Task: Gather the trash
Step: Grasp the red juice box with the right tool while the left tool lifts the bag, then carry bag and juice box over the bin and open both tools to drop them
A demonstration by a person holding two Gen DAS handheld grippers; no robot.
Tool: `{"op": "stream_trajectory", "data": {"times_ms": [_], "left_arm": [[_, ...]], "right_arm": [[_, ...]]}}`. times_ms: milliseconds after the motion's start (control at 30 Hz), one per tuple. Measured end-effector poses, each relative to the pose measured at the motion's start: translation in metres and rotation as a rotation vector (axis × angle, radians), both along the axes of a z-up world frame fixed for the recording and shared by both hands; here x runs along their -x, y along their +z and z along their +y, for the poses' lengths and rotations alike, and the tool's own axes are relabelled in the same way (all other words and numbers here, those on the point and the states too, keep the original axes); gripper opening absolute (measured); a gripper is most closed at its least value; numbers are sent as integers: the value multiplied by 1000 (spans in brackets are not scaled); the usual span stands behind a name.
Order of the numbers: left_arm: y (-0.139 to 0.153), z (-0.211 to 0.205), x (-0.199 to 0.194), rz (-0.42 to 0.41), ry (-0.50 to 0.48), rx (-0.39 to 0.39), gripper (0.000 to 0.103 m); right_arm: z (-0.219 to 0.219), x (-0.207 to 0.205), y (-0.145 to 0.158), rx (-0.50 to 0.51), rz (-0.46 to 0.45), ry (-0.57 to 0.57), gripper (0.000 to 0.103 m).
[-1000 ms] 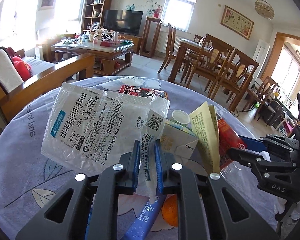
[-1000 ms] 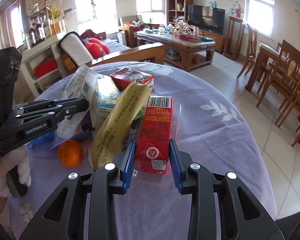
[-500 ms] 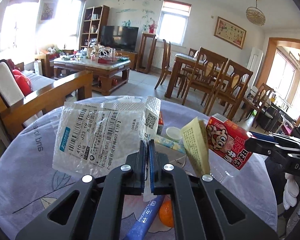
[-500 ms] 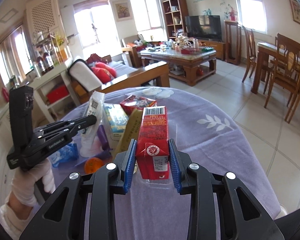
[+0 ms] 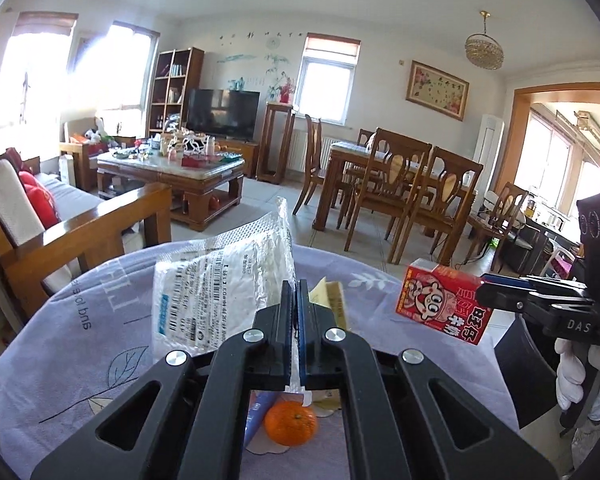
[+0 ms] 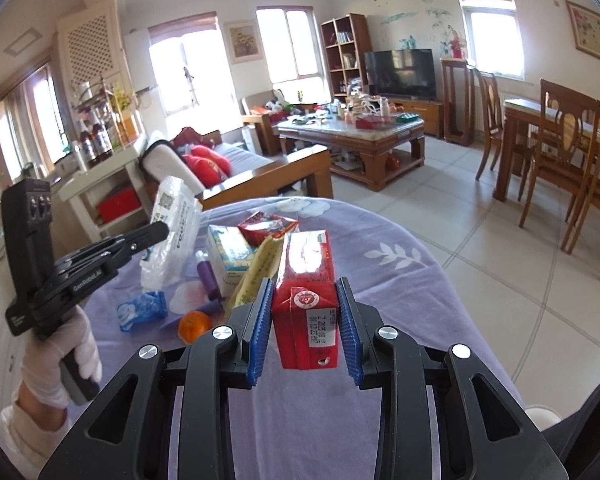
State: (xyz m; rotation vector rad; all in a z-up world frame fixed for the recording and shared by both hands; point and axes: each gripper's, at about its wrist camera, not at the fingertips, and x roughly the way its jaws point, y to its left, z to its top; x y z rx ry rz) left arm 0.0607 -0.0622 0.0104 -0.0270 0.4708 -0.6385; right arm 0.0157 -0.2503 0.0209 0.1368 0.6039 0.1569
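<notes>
Two tongs hold trash above the counter (image 6: pixel 400 240): left tongs (image 5: pixel 295 300) pinch a plastic mailer (image 5: pixel 216 292), right tongs (image 6: pixel 305 320) clamp a red carton (image 6: pixel 306 280).

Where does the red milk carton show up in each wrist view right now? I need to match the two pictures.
Left wrist view: the red milk carton is at right of centre, held in the air by the right tool that reaches in from the right edge.
Right wrist view: the red milk carton is at lower centre, clamped between the blue pads.
Shared landmark: the orange on the purple tablecloth.
</notes>
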Motion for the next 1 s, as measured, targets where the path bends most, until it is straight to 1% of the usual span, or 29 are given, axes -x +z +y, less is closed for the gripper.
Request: {"op": "stream_trajectory", "data": {"times_ms": [200,333,500,600,733,1000], "left_arm": [[25,-10,22,-58,-33,17,3],[40,-23,37,-97,-73,26,3],[53,-44,52,-125,-138,34,3],[57,-62,60,-132,-182,31,3],[54,-87,71,-139,-244,28,3],[43,-144,94,-121,-391,47,3]], "right_arm": [[-14,26,9,2,-25,-10,31],[-27,46,16,1,-45,-19,31],[-45,73,26,8,-74,-42,31],[-60,90,31,12,-88,-67,31],[-83,113,34,16,-99,-106,31],[-139,166,28,26,-96,-217,31]]}}
